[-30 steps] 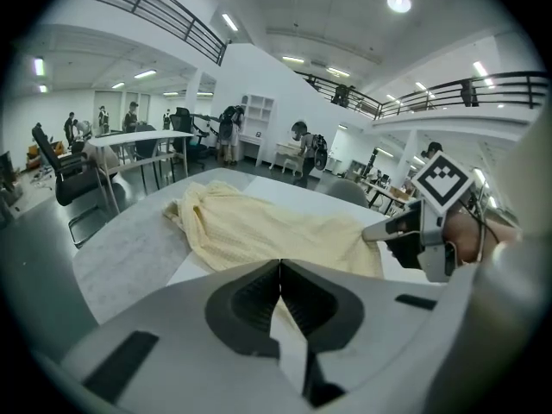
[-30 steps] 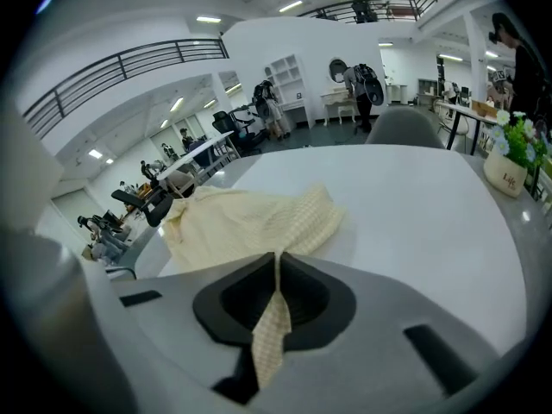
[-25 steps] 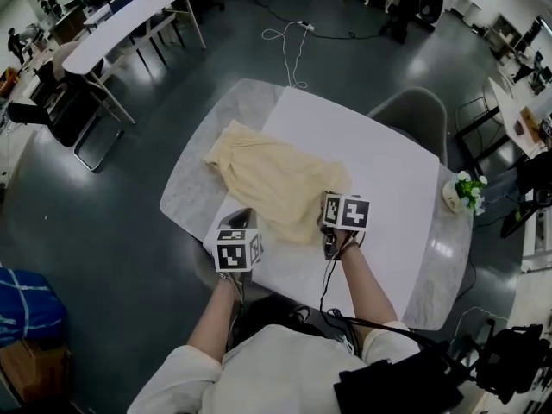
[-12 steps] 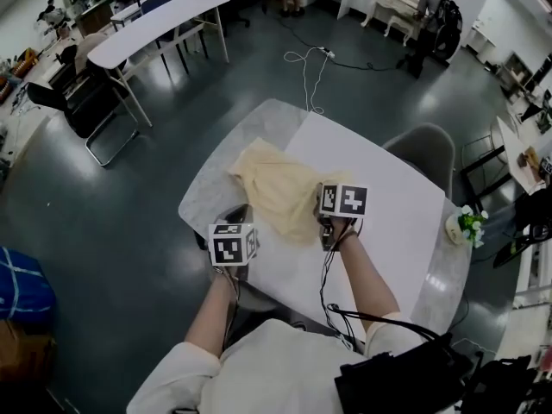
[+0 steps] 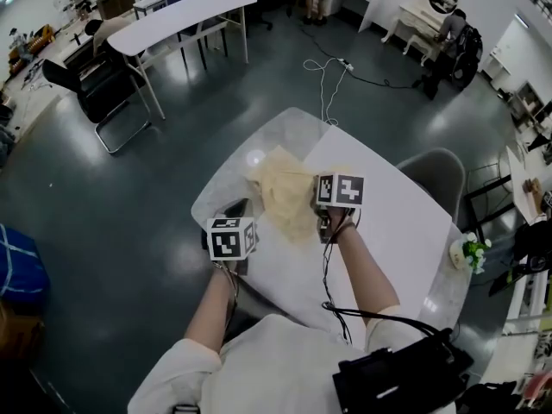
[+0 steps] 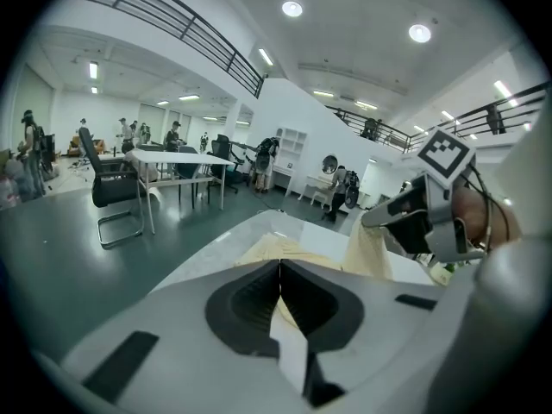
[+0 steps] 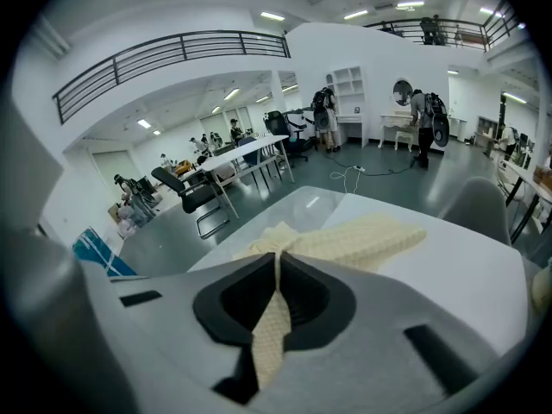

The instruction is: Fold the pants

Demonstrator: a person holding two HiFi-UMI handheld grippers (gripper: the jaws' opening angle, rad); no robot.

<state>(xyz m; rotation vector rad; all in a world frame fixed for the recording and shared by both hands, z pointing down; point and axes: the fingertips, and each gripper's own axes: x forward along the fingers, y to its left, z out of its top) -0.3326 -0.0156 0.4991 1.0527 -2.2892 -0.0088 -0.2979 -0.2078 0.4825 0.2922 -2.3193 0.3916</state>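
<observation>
- My L gripper (image 6: 280,276): jaws closed, thin pale fold of pants (image 5: 287,195) pinched between pads.
- My R gripper (image 7: 276,293): jaws nearly closed, clamping 1 cream strip of pants; cloth hangs from it.
- Pants: bunched on far-left part of table (image 5: 392,231), near edge raised off surface.
- R gripper is right of L, both at near side of cloth.
</observation>
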